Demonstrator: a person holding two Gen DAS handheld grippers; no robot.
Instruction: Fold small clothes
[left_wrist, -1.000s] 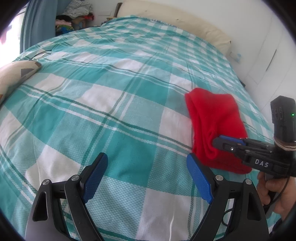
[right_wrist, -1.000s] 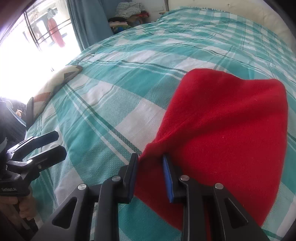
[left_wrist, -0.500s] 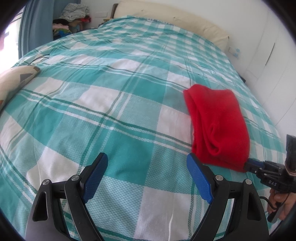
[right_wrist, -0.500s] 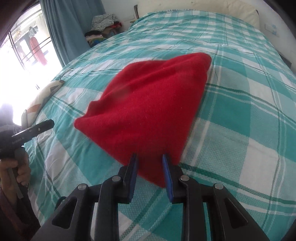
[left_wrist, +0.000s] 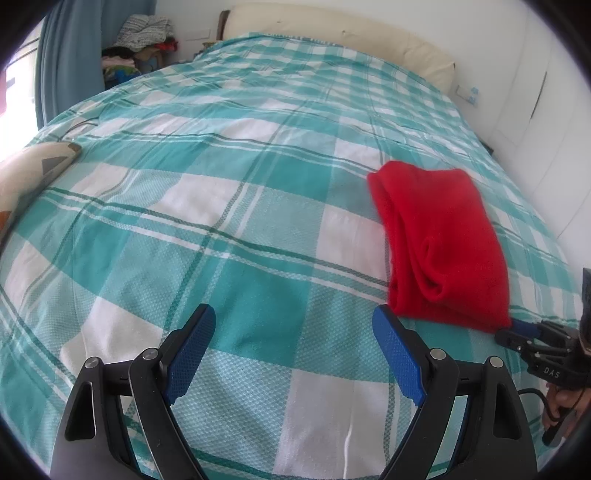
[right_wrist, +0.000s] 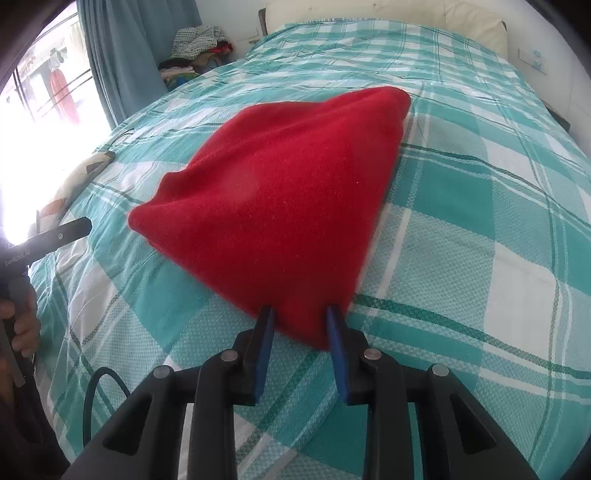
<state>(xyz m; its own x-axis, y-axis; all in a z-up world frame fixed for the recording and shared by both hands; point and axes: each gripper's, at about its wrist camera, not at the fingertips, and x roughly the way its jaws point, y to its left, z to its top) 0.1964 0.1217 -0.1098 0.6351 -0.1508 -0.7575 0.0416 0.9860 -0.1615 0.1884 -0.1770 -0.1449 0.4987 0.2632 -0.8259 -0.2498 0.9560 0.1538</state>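
Between your right gripper's (right_wrist: 301, 328) fingers, which have just been opening, the near corner of the folded red garment (right_wrist: 280, 206) now lies slack on the bedspread (right_wrist: 480, 229), apparently released; your left gripper (left_wrist: 293, 347) gapes wide, empty.

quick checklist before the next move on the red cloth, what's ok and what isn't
1. red cloth folded and lying on the bed: ok.
2. right gripper let go: cannot tell; jaws have just been opening, cloth corner between them.
3. left gripper open and empty: ok.
4. left gripper clear of the cloth: ok.
5. Fold edges lined up: cannot tell, near side looks bunched.
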